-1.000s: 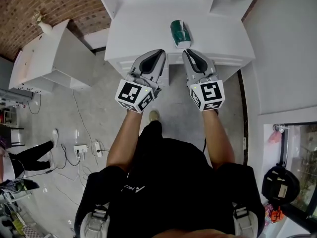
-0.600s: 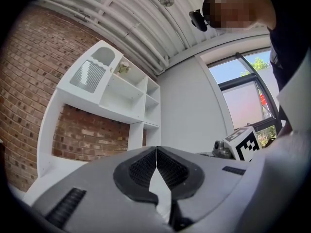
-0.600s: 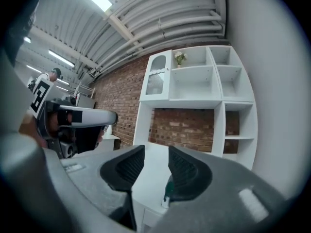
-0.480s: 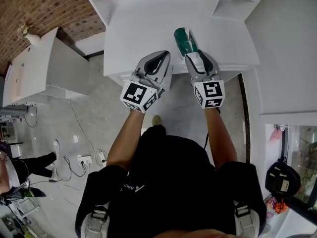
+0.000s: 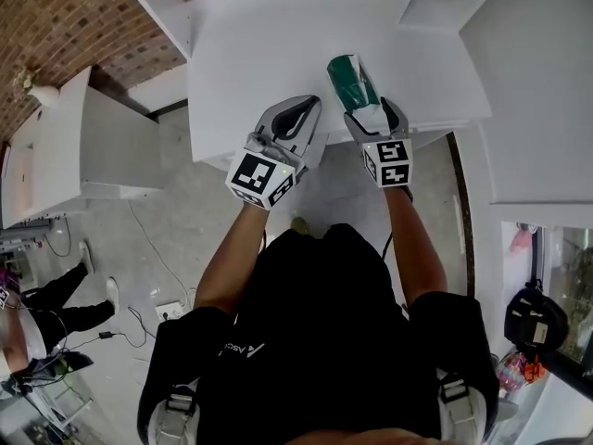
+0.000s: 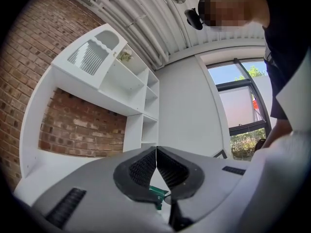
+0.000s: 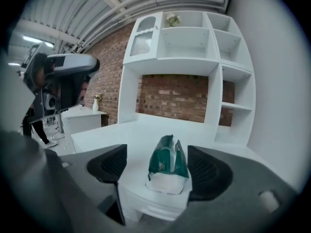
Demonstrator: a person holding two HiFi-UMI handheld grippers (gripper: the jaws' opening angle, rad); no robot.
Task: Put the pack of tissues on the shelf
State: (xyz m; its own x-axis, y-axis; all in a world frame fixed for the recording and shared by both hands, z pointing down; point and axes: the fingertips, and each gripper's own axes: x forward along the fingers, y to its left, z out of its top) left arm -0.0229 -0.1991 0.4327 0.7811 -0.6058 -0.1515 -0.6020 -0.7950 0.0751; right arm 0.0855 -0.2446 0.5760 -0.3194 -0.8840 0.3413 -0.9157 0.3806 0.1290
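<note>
Right tongs point(image 5: 375, 111): the jaws are opening, with the pack of tissues standing between them. The left pad is clear of the pack. The right pad is just beside its side, and I see no squeeze in the wrapper.
Left tongs point(image 6: 156, 154): the jaws are together, pad against pad, with nothing clamped between them. They are held up beside the right tongs at the front edge and are not touching the pack.
Pack of tissues point(image 7: 167, 166): green wrapper with a white end. It stands upright and bears its own weight on the white surface, close to the front edge and between the right jaws.
Worktop point(image 5: 259, 54): a broad white top with nothing else on it that I can see. The pack sits near the person's side of it, well apart from the brick back wall.
Shelf point(image 7: 233, 106): open white compartments rise at the right and across the top of the unit behind the worktop. Those in view are bare apart from a small plant in one top compartment.
Done so far: the pack is set down and stable on the unit's lower surface.
Left to do: if the task means one of the raised compartments, the pack is not there, so a grasp, a lift and a placing remain. If the low surface counts as the shelf, only drawing the right tongs clear remains.
Uncertain: which surface the task means cannot be told from these views.
</note>
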